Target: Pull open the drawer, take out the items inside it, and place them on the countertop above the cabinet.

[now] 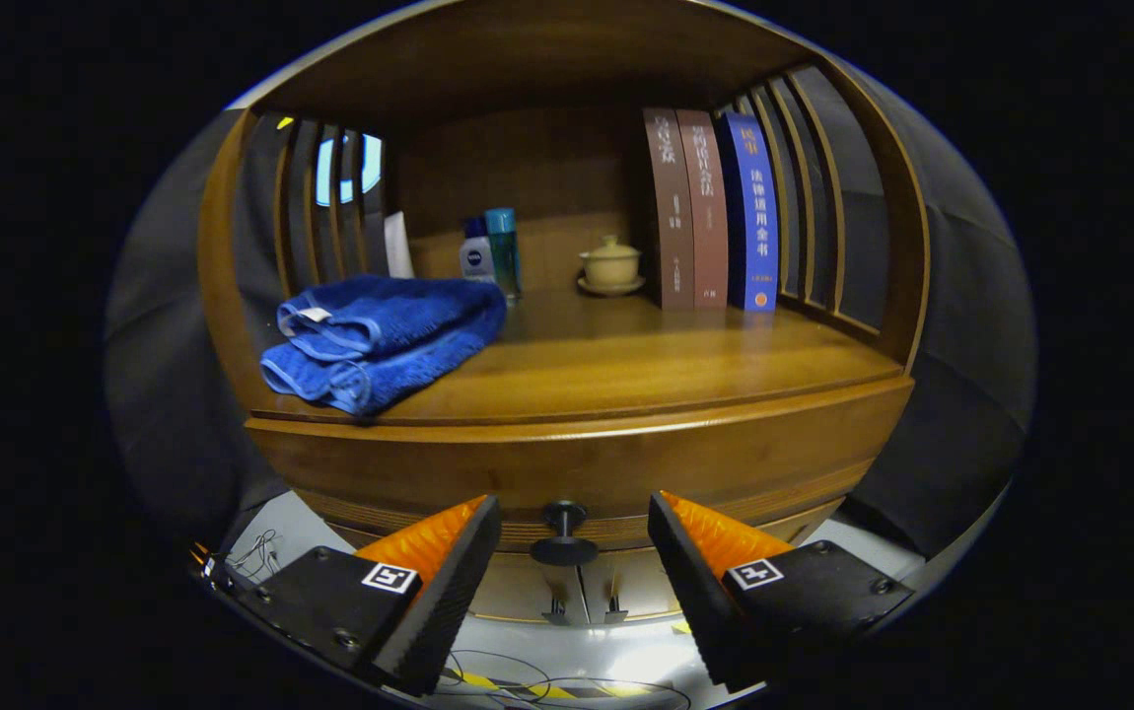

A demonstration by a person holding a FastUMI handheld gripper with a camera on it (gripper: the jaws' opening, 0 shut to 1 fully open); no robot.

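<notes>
Gripper view: tool [574, 552] is hanging wide open, its fingers flanking the knob [564, 532] without touching it.
Drawer [577, 473] is sitting shut under the bench [646, 370], so whatever is lying inside it is staying hidden. If the fingers are closing off-centre, they are likely slipping off the small round knob, and a skewed pull is likely jamming the drawer. Up on the bench, a folded towel [380, 340] is overhanging the front edge near the left finger; bottles [491, 251], a lidded cup [611, 264] and books [715, 212] are standing well behind.
</notes>
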